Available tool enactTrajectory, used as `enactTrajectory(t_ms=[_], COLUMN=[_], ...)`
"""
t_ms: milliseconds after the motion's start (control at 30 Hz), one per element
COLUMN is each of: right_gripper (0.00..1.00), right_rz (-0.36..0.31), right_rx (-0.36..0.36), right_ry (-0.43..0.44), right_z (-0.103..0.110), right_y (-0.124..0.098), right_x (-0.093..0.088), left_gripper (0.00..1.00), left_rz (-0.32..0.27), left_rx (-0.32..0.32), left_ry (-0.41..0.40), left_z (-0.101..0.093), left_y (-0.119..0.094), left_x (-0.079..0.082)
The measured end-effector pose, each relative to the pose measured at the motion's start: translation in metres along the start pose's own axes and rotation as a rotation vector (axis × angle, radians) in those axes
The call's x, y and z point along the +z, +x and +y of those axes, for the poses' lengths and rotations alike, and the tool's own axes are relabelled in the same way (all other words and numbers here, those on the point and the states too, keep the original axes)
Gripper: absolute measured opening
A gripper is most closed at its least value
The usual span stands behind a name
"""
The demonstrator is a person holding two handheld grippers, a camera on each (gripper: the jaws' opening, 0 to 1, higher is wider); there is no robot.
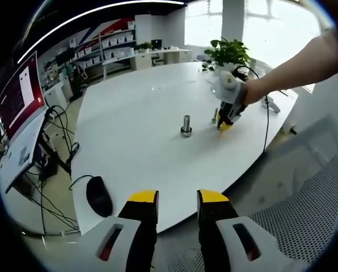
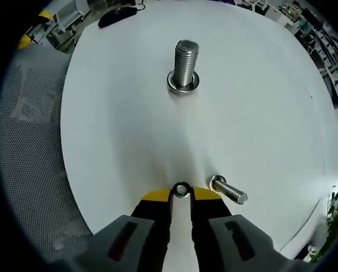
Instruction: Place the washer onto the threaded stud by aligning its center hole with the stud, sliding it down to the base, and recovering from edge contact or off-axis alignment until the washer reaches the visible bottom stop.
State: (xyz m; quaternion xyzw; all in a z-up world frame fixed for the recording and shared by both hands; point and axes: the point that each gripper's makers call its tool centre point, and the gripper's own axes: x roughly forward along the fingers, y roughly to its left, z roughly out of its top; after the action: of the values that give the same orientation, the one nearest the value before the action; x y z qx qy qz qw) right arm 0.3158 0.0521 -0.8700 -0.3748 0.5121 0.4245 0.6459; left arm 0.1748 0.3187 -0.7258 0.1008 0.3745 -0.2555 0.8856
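A steel threaded stud (image 2: pixel 185 62) stands upright on the white table (image 2: pixel 259 113), with a ring-like flange at its base. It also shows mid-table as the stud (image 1: pixel 186 124). A small washer (image 2: pixel 182 190) lies flat at the tips of my right gripper (image 2: pixel 182 194), whose yellow-tipped jaws press against it from both sides. That right gripper (image 1: pixel 225 122) is down at the tabletop, right of the stud, held by a person's hand. My left gripper (image 1: pixel 178 198) hovers off the table's near edge, open, with nothing between its jaws.
A second bolt (image 2: pixel 228 191) lies on its side beside the washer. A black mouse (image 1: pixel 99 195) sits near the table's edge. A potted plant (image 1: pixel 228 54) stands at the far side. A monitor (image 1: pixel 18 96) and cables are to the left, and a mesh chair (image 1: pixel 304 198) is to the right.
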Motion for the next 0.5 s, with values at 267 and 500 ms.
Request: enactTrajectory(t_ms=[267, 500], right_gripper=[0.14, 0.14], right_rz=[-0.044, -0.077], right_rx=[-0.003, 0.014], right_ry=[0.040, 0.134], right_z=[0.0008, -0.0052], right_y=[-0.0024, -0.0087], right_x=[-0.0042, -0.0091], left_gripper=[0.25, 0.25], left_rz=[-0.001, 0.000], left_rx=[0.000, -0.001], left_ry=[-0.001, -0.001], left_z=[0.0001, -0.0006], left_y=[-0.0002, -0.0005], left_x=[0.0000, 0.0005])
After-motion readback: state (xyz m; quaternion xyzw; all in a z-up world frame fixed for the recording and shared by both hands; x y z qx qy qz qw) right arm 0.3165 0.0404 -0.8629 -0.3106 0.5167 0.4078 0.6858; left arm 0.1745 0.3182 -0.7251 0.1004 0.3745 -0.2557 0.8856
